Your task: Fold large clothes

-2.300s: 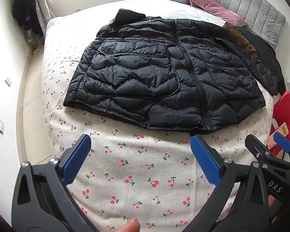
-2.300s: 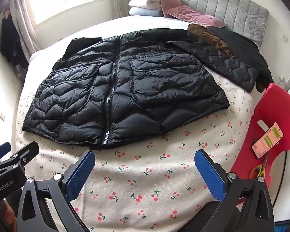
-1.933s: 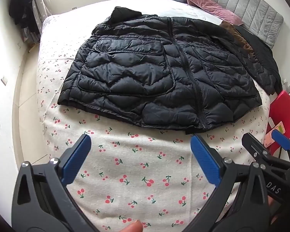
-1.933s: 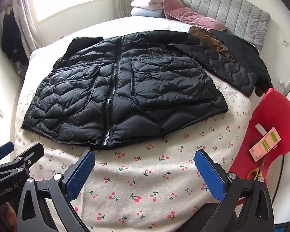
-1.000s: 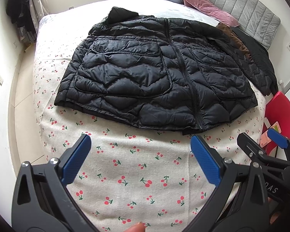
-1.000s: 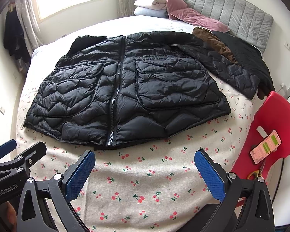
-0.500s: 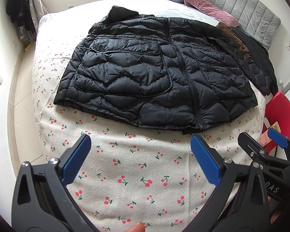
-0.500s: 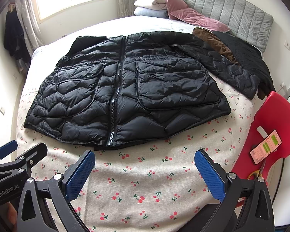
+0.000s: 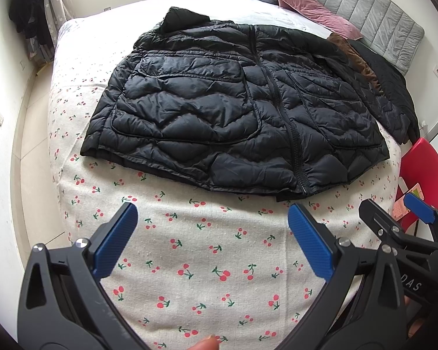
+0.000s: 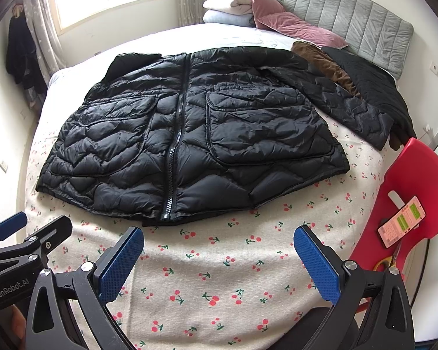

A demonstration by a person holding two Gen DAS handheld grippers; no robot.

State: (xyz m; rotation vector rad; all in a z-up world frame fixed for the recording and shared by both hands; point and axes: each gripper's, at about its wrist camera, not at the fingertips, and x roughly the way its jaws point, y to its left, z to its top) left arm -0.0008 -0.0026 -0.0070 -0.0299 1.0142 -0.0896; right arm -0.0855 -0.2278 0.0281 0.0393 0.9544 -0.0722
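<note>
A black quilted puffer jacket (image 9: pixel 233 116) lies flat and zipped on the bed, hem toward me; it also shows in the right wrist view (image 10: pixel 189 140). Its right sleeve (image 10: pixel 350 108) stretches toward the bed's right edge. My left gripper (image 9: pixel 213 242) is open and empty over the cherry-print sheet (image 9: pixel 195 262), short of the hem. My right gripper (image 10: pixel 219 262) is open and empty, also short of the hem. Each gripper appears at the edge of the other's view.
A red chair (image 10: pixel 408 204) with a phone (image 10: pixel 401 221) stands at the bed's right. Another dark garment with brown lining (image 10: pixel 359 78) lies near the grey headboard (image 10: pixel 350 14). Pillows (image 10: pixel 277 14) are at the head. Dark clothes (image 10: pixel 20 55) hang by the window.
Both grippers have drifted slightly, so the jacket shifts a little in view. Jaws stay open; the jacket has not moved.
</note>
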